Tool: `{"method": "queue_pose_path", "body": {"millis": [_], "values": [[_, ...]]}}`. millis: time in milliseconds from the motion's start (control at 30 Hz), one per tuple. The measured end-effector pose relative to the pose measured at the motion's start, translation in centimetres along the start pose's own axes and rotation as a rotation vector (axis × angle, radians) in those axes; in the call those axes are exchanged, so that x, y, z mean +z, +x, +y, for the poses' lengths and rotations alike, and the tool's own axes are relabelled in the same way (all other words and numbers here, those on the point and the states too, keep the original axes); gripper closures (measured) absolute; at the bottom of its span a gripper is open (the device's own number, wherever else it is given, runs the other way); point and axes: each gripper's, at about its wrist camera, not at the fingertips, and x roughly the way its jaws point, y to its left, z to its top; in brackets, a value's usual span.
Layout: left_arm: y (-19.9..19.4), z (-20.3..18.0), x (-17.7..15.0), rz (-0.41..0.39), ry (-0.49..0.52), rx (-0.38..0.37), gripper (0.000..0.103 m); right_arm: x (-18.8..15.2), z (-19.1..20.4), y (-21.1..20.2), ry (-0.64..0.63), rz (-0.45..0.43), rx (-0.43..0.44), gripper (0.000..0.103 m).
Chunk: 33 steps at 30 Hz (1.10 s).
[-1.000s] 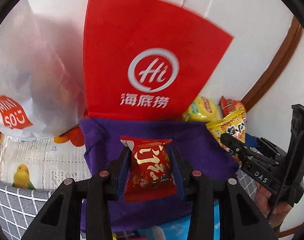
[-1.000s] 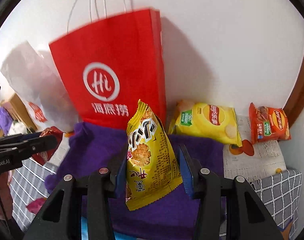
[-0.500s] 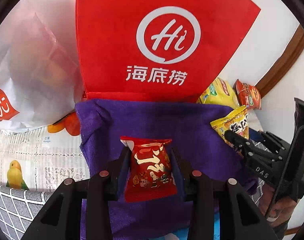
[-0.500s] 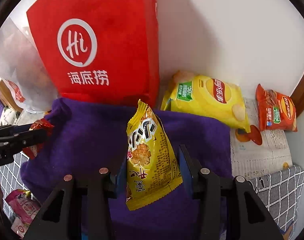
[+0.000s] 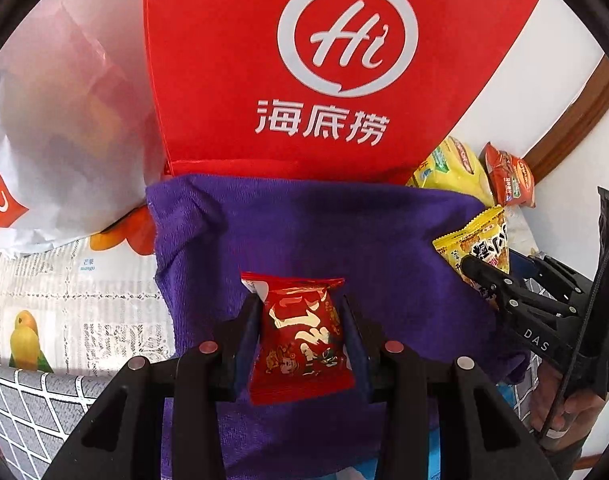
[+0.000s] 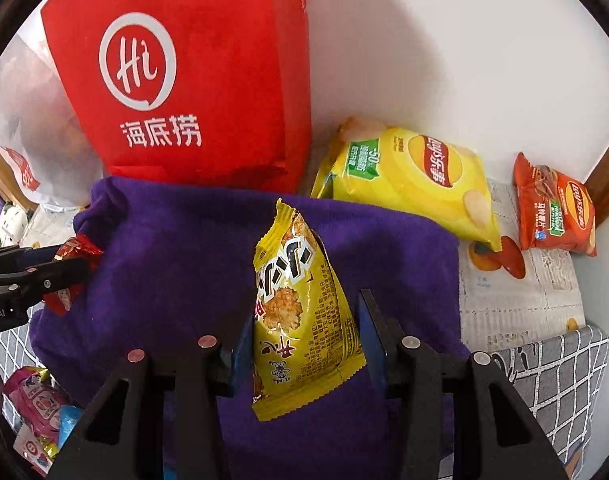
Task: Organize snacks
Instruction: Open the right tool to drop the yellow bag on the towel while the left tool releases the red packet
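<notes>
So both hands are loaded here. The left gripper [image 5: 300, 330] is clamped on a small red snack packet [image 5: 300, 344], squeezed between the two blue pads and standing upright, with its crimped top edge poking out past the fingertips. The right gripper [image 6: 304, 336] is pinching a yellow rice-cracker packet [image 6: 300, 316] the same way, except that one leans a bit to the left and sticks up well above the jaws.

Both packets hang over a rumpled purple towel [image 6: 164, 264] that covers most of the surface. Right behind the towel's far edge stands a big red Haidilao paper bag [image 5: 288, 68], upright against the white wall [image 6: 464, 48]. To its left sits a white plastic shopping bag [image 5: 60, 128] with a red logo.

Off to the right, past the towel, a yellow Lay's chip bag [image 6: 412, 176] lies on its side, and a smaller orange-red Lay's bag [image 6: 554, 208] sits beside it near the wooden trim. Under them is a printed paper sheet with fruit pictures [image 6: 516, 296], on top of a grey grid-pattern cloth [image 6: 556, 368]. In the bottom-left corner of the right wrist view there's a pile of small pink and blue snack packs [image 6: 36, 408].
</notes>
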Motion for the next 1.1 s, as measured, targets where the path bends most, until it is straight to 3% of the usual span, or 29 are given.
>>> {"method": "queue_pose_path", "body": {"millis": [467,633,767,1100], "values": [[0.9,-0.1,-0.1,0.037,-0.003,-0.015,0.065,-0.2,0.6,0.5,-0.023,0.032,-0.005,0.056],[1.4,-0.4,-0.1,0.052,-0.001,-0.017,0.065,-0.2,1.0,0.3,-0.041,0.035,0.008,0.049],[1.6,-0.6,-0.1,0.055,-0.005,-0.023,0.064,-0.2,1.4,-0.4,-0.068,0.004,0.007,0.039],[1.3,-0.6,-0.1,0.059,0.001,-0.045,0.062,0.2,1.3,-1.9,-0.053,-0.047,0.012,0.039]]}}
